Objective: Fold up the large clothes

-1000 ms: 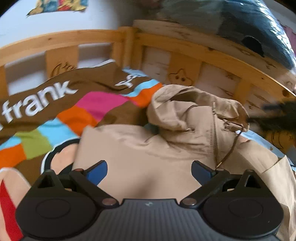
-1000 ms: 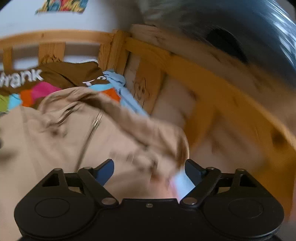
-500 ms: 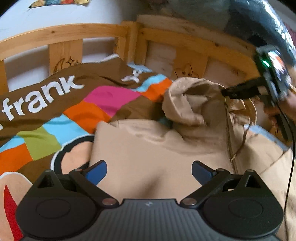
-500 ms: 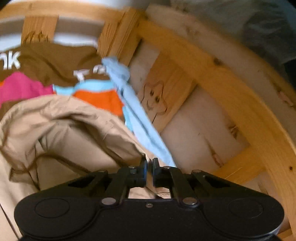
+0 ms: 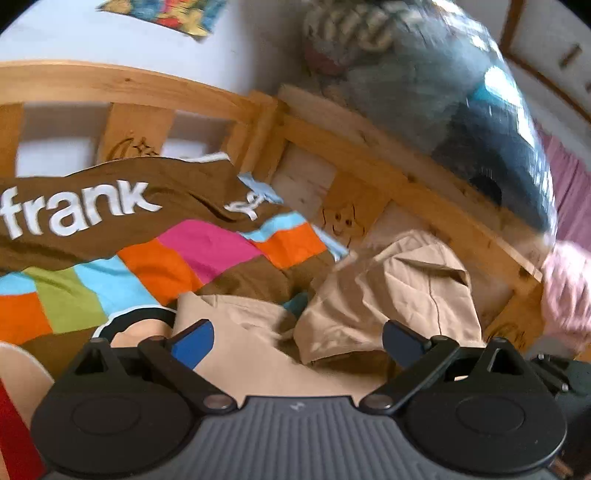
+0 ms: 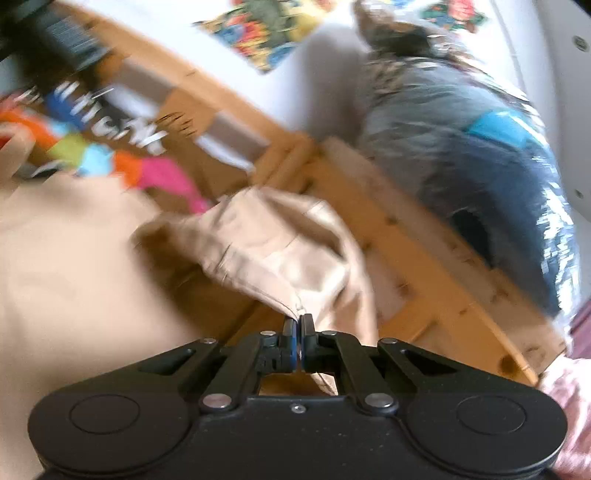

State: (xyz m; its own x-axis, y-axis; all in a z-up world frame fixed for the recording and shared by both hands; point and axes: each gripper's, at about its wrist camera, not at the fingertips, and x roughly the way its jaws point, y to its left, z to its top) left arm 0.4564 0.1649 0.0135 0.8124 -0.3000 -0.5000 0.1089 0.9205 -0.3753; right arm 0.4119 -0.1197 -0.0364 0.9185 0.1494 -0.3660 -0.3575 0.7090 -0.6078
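**Right gripper clamped on the beige jacket's hood edge, left gripper open above the jacket**

The wooden bed frame runs along the far side and the right side, and its two rails meet in a corner post. Small drawings, a moon and a smiling star, are on the slats. On the bed lies a brown blanket with pink, orange, blue and green blocks and the white word "frank"; it covers the far left part of the bed, up to the far rail.

Above the right rail a big clear plastic bag full of dark textiles bulges over the frame. Colourful posters are on the white wall behind.

The beige jacket lies on the blanket, on the near part of the bed. Its hood is raised and crumpled near the right rail, close to the corner of the frame.

The right gripper has its jaws pressed together on the hem of the hood, and the cloth hangs stretched from this pinch. This view is blurred.

The left gripper hovers over the flat body of the jacket. Its jaws stand wide apart, the blue pads show, and nothing is between them.

A pink cloth shows at the right edge, beyond the frame.
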